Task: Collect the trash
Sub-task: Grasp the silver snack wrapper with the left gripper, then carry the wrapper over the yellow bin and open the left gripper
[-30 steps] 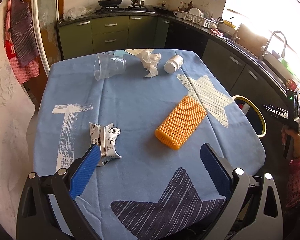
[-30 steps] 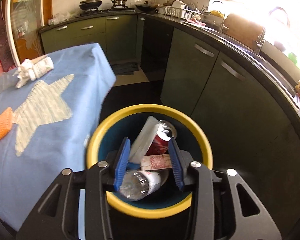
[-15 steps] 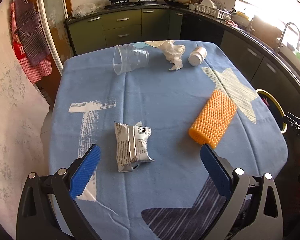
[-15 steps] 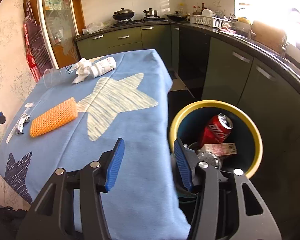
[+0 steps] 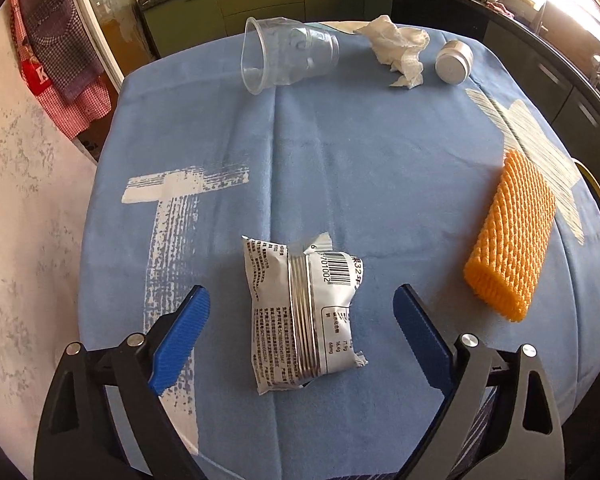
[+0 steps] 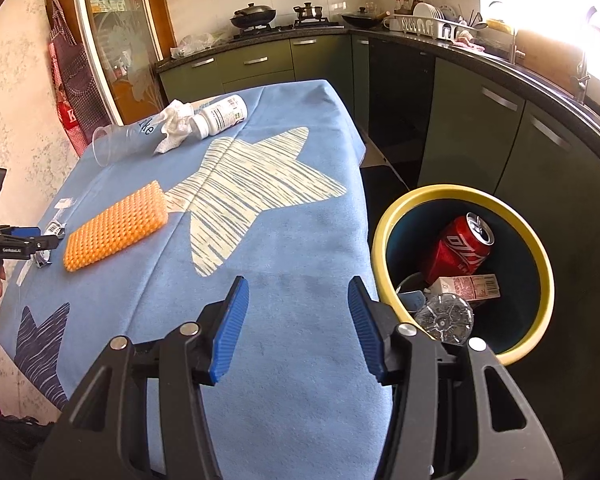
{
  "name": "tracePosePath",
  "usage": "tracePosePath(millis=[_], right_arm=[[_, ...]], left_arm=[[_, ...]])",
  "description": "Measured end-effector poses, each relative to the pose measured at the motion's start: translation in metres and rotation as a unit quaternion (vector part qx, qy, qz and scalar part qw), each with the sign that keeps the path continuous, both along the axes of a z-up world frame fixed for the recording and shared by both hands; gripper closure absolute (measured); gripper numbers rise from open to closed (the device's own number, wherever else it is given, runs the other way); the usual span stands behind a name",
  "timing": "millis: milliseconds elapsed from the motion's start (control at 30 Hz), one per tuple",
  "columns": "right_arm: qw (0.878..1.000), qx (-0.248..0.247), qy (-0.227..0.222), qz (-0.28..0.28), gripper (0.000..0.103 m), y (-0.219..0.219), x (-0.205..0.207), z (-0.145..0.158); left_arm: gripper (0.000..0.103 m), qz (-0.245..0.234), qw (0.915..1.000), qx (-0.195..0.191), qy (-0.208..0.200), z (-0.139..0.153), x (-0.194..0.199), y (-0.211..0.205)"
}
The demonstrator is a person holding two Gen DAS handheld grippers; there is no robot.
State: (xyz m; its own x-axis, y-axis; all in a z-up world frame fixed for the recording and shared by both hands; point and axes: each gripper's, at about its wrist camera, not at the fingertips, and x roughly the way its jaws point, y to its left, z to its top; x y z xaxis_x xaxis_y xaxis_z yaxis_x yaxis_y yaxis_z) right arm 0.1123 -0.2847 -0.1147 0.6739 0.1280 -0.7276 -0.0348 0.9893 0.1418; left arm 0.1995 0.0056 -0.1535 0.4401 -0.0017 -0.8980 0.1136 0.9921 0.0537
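Silver wrapper [image 5: 306,316] flat on tablecloth [image 5: 340,152], between wide-spread left claw [image 5: 302,308]; right claw [image 6: 298,320] wide, empty.

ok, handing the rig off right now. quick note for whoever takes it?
Left gripper: open, empty, lined up on the silver wrapper.
Right gripper: open, empty, over the table edge beside the bin.
Done: red can, carton and clear bottle are in the bin.
Left on the blue tablecloth: wrapper, orange foam net, plastic cup, crumpled tissue, white pill bottle.
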Motion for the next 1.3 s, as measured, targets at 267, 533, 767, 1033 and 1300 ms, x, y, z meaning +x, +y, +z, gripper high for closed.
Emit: tracePosePath(millis=[267, 533, 767, 1033, 1300], right_arm=[[1.000, 0.003, 0.002, 0.012, 0.053, 0.007, 0.006, 0.000], [1.000, 0.005, 0.002, 0.015, 0.053, 0.010, 0.007, 0.000], [1.000, 0.008, 0.000, 0.014, 0.053, 0.008, 0.007, 0.000], [1.000, 0.015, 0.000, 0.000, 0.053, -0.003, 0.002, -0.005], [0.998, 0.027, -0.020, -0.049, 0.053, -0.045, -0.014, -0.004]], left_arm=[[0.034, 0.006, 0.9999, 0.001, 0.010, -0.005, 0.001, 0.000], [0.054, 0.004, 1.0000, 0.001, 0.007, -0.004, -0.002, -0.001], [0.056, -0.007, 0.9999, 0.007, -0.011, 0.008, -0.009, -0.010], [0.056, -0.033, 0.9983, 0.008, -0.047, 0.041, -0.024, -0.030], [0.056, -0.120, 0.9901, -0.008, -0.071, 0.078, -0.027, -0.102]])
